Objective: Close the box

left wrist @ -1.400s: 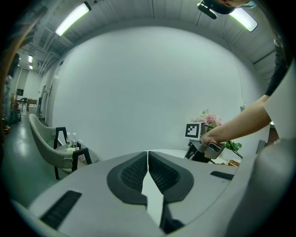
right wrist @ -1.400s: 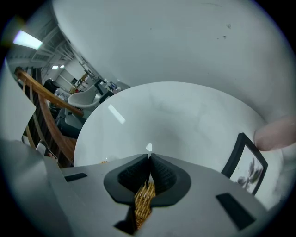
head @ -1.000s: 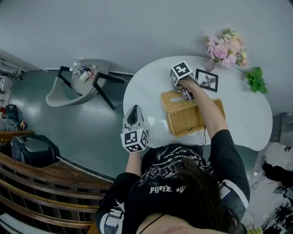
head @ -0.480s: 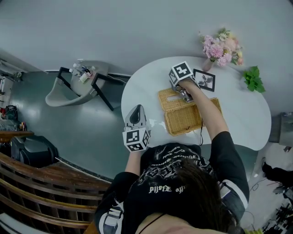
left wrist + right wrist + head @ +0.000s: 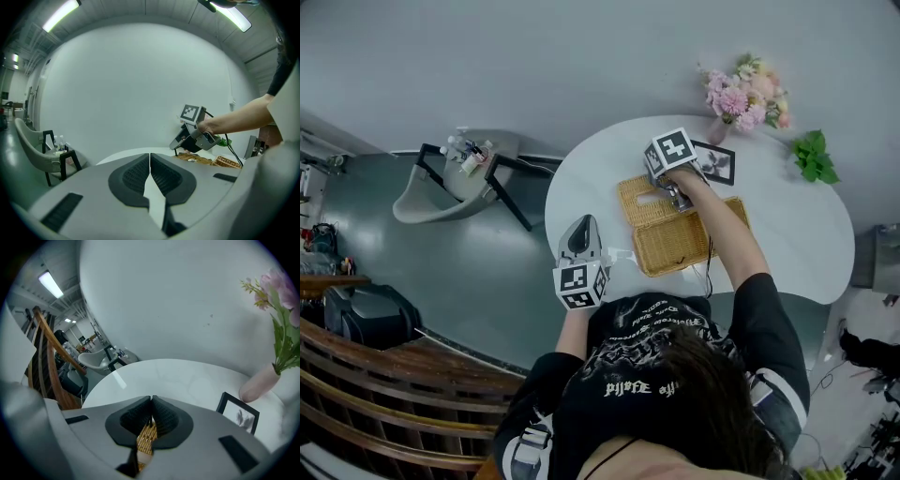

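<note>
— What is changing on the left?

— Very little. The left tool is hanging off the near edge of the counter. Its jaws are pressing together on nothing, and it is only drifting a touch sideways.

— And the right tool?

— It is pinching the edge of the woven lid, with its jaws narrowed onto the wicker, and it is rising and tipping upward. A moment ago its view was taking in mostly bare counter. Now the picture frame and the vase of flowers are showing. The lid is coming up off the counter, so the closing swing is probably just getting under way.

— How is the box looking?

— It is sitting open in the middle of the counter. It is a shallow wicker tray, and the lid is seemingly hinging off its far-left side, not yet over it.
</note>
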